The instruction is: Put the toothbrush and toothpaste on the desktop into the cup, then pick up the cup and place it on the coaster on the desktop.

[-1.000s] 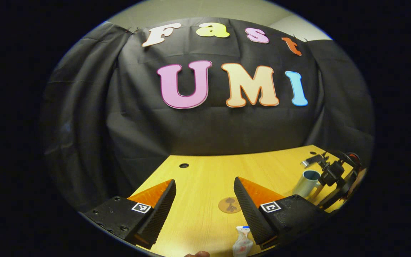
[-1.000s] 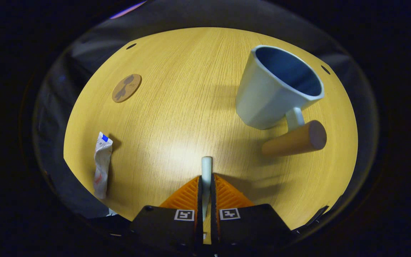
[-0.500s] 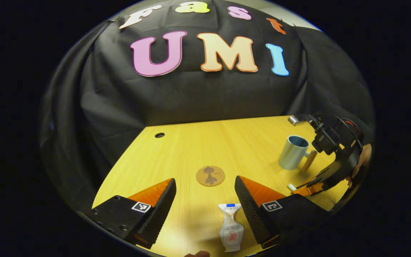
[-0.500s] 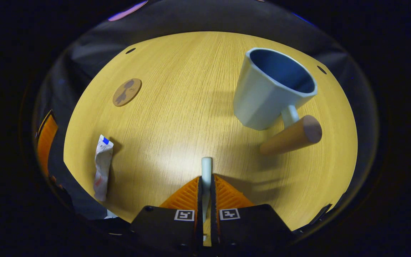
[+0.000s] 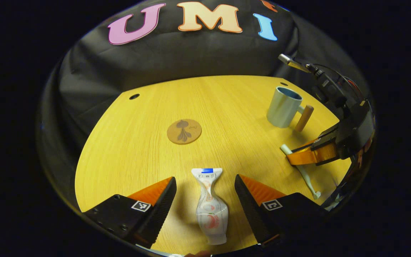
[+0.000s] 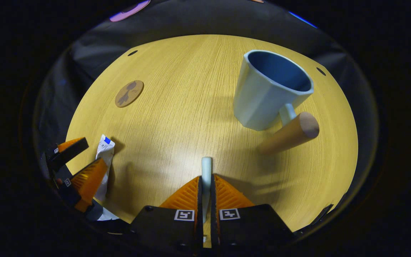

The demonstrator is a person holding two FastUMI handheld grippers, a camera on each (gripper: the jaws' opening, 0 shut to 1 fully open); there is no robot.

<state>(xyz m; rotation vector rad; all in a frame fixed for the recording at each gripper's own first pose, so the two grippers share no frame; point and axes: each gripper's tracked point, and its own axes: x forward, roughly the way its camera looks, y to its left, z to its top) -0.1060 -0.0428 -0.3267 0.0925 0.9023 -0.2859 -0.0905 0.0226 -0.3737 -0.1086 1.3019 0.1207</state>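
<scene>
While toothbrush (image 6: 206, 167) sits clamped: one cup (image 6: 268, 92), one toothpaste (image 5: 209, 207), one coaster (image 5: 184, 131).

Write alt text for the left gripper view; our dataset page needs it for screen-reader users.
The left tool hangs open over a toothpaste tube lying on a wooden desktop. Beyond lie a round coaster and a pale blue cup; at right, the right tool grips a toothbrush.

Left gripper (image 5: 205, 194) hovers low with jaws wide apart; right gripper (image 6: 205, 185) jaws clamped.
</scene>
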